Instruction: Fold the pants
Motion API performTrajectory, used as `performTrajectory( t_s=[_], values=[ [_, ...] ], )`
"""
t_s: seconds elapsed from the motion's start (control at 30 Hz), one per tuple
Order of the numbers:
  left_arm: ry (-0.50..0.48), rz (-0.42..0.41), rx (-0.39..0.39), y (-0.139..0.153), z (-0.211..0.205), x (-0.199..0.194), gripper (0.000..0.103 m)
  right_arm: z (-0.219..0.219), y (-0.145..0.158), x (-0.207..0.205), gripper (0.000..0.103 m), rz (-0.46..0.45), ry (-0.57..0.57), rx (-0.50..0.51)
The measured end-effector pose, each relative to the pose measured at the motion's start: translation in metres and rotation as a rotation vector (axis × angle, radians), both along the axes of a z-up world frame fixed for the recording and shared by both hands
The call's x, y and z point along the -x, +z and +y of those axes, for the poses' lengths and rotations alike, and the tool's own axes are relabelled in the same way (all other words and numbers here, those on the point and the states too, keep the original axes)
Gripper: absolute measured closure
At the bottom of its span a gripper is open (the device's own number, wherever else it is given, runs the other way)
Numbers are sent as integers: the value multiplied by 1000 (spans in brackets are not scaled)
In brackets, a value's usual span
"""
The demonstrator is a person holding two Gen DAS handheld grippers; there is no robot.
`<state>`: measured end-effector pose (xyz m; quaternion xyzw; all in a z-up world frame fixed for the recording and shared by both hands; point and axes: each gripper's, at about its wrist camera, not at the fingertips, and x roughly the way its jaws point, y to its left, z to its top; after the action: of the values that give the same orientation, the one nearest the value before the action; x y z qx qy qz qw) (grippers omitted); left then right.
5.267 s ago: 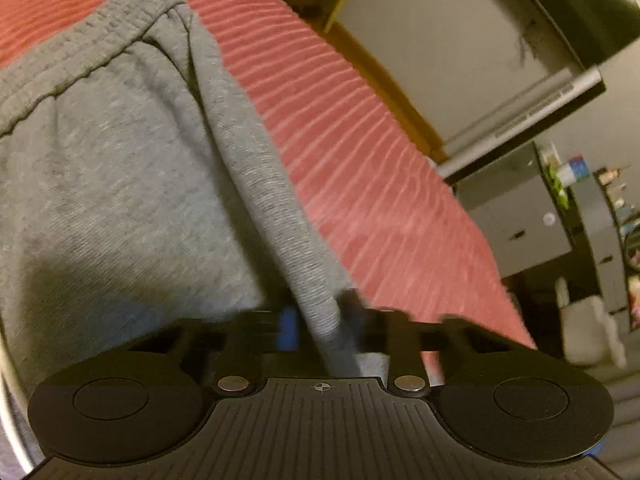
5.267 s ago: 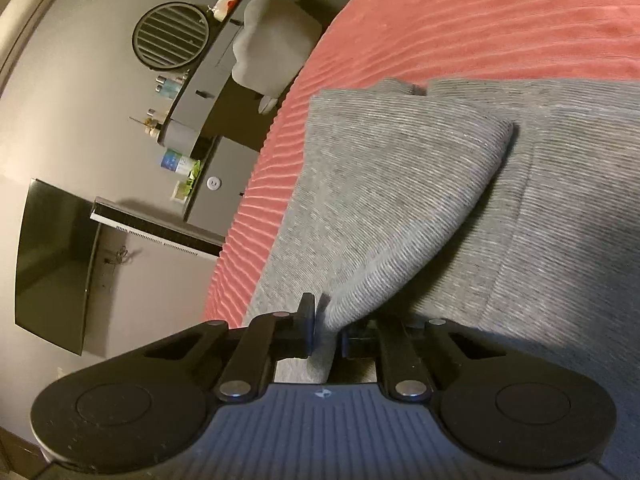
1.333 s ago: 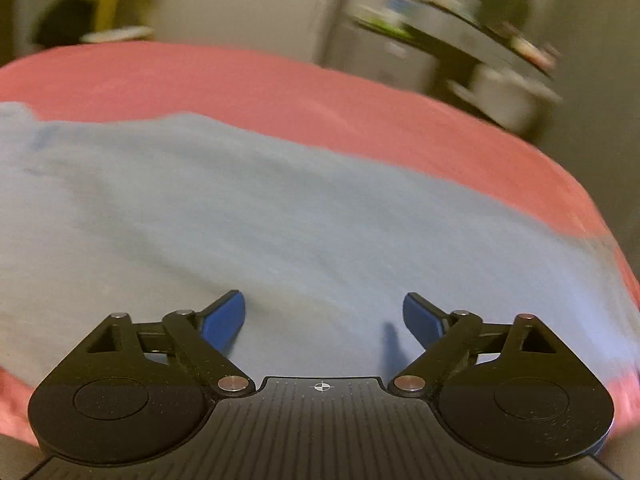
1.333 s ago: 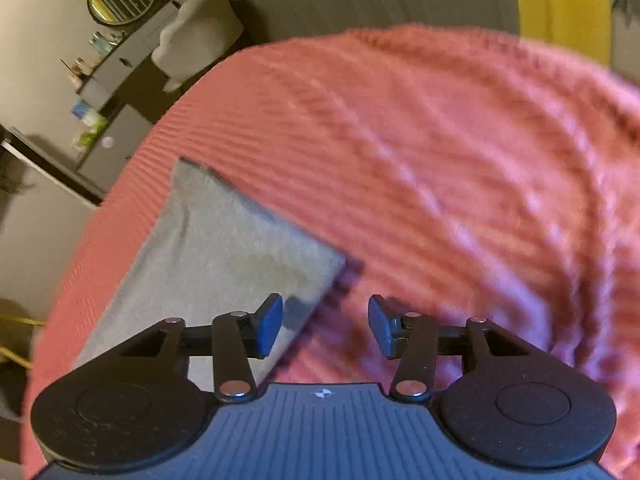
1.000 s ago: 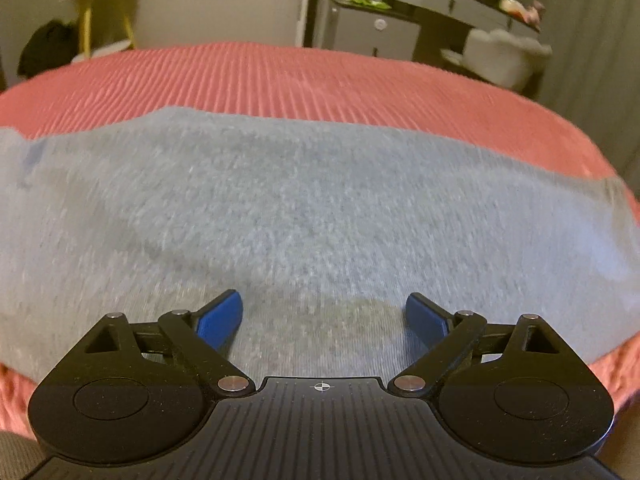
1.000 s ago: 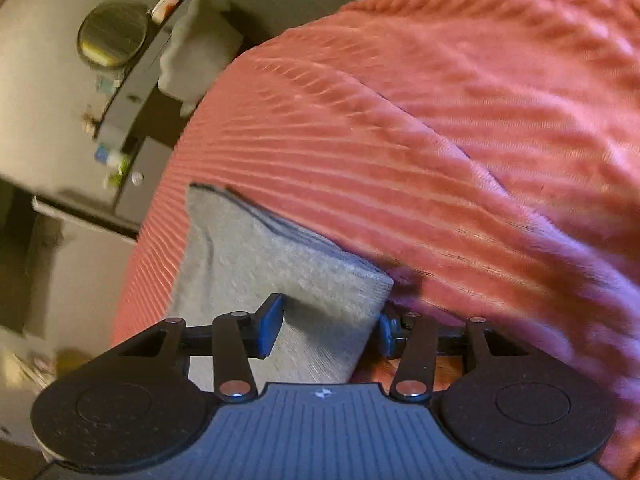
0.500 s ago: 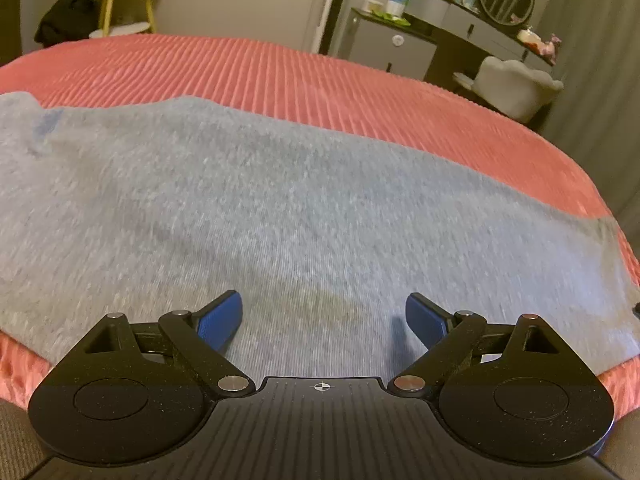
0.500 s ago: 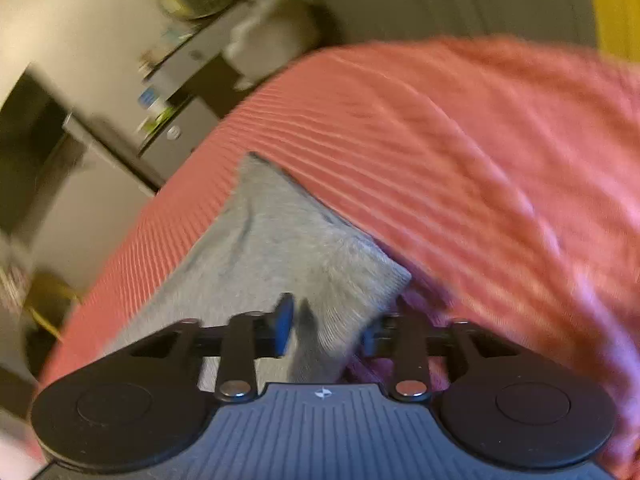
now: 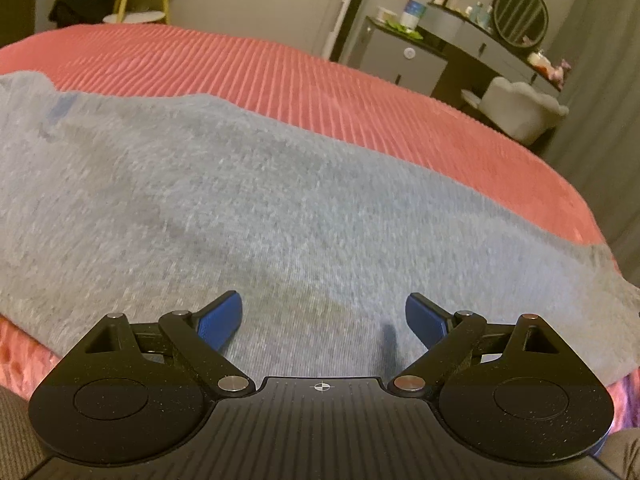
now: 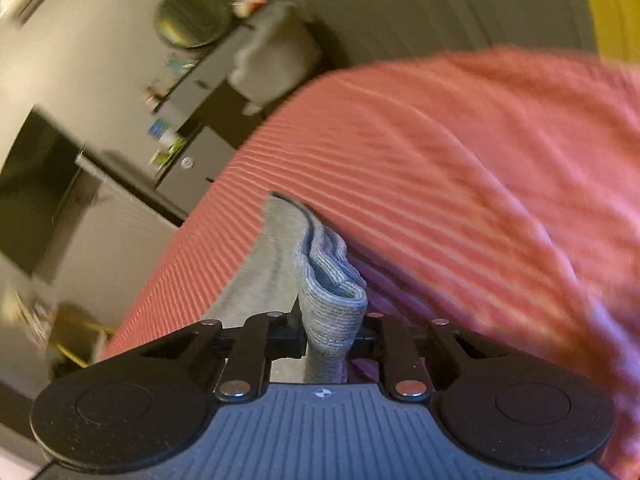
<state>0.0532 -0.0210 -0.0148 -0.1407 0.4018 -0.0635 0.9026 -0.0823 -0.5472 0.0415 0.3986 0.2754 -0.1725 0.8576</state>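
Observation:
The grey pants [image 9: 248, 200] lie folded lengthwise on the red ribbed bedspread [image 9: 280, 76]. My left gripper [image 9: 322, 320] is open and empty, its blue pads [image 9: 222, 318] hovering just over the near edge of the cloth. In the right wrist view, my right gripper [image 10: 328, 332] is shut on the cuffed end of the pants [image 10: 330, 300], which bunches up between the jaws and lifts off the bedspread [image 10: 460, 184]. The rest of the leg trails back to the left.
A grey dresser [image 9: 436, 52] with a round mirror [image 9: 520, 14] and small bottles stands beyond the bed, with a white chair [image 9: 520, 108] beside it. A yellow stand [image 9: 132, 4] is at the back left. A dark screen [image 10: 36, 184] hangs on the wall.
My right gripper has closed on the pants' cuffed end and raised it off the bed. My left gripper stays open over the cloth and has shifted only slightly.

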Motion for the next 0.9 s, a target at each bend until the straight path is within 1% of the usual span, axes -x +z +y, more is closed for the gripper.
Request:
performTrajectory(
  t_s=[0.07, 0.1, 0.13, 0.2, 0.23, 0.3, 0.33, 0.37, 0.43, 0.47, 0.5, 0.53, 0.57, 0.6, 0.63, 0.67, 0.7, 0.73, 0.77, 0.8, 0.83, 0.9],
  values=[
    [0, -3, 8, 1, 1, 1, 9, 11, 17, -10, 88, 24, 25, 86],
    [-3, -6, 15, 2, 2, 2, 9, 23, 28, -20, 88, 44, 49, 161],
    [-5, -10, 21, 3, 2, 2, 9, 32, 37, -26, 89, 49, 73, 208],
    [-11, -21, 41, 5, 4, 2, 9, 65, 58, -45, 89, 40, 158, 316],
    [-12, -25, 52, 6, 5, 2, 10, 84, 67, -53, 89, 19, 220, 361],
    [-4, -34, 79, 9, 10, 2, 10, 136, 84, -69, 89, -44, 394, 449],
    [5, -39, 92, 10, 13, 2, 11, 165, 89, -76, 89, -81, 491, 475],
    [17, -44, 106, 11, 16, 2, 11, 187, 91, -80, 89, -102, 565, 486],
    [42, -47, 147, 12, 25, 2, 11, 240, 86, -86, 89, -129, 735, 509],
    [54, -51, 166, 13, 29, 2, 11, 265, 76, -88, 89, -127, 811, 524],
    [65, -58, 183, 14, 33, 3, 11, 283, 67, -91, 89, -112, 859, 529],
    [69, -64, 195, 14, 37, 3, 11, 296, 55, -93, 89, -89, 898, 524],
    [68, -66, 203, 14, 39, 3, 11, 306, 40, -97, 88, -55, 934, 493],
    [64, -64, 209, 14, 41, 2, 11, 313, 23, -101, 87, -6, 981, 439],
    [58, -57, 213, 13, 41, 1, 11, 316, 11, -104, 82, 43, 1009, 388],
    [51, -49, 220, 11, 41, -1, 11, 315, -2, -109, 79, 105, 1027, 316],
    [42, -38, 230, 8, 40, -3, 11, 310, -9, -110, 74, 134, 1038, 258],
    [29, -24, 243, 6, 39, -7, 11, 302, -10, -111, 66, 128, 1027, 210],
    [13, -11, 259, 4, 37, -10, 11, 289, -6, -107, 58, 100, 996, 146],
    [-8, 5, 286, 1, 35, -15, 11, 273, -3, -105, 41, 72, 950, 72],
    [-25, 16, 310, -1, 34, -19, 11, 257, 1, -103, 32, 50, 888, 9],
    [-58, 38, 371, -1, 29, -28, 11, 217, 1, -100, 32, 48, 731, -93]
  ],
)
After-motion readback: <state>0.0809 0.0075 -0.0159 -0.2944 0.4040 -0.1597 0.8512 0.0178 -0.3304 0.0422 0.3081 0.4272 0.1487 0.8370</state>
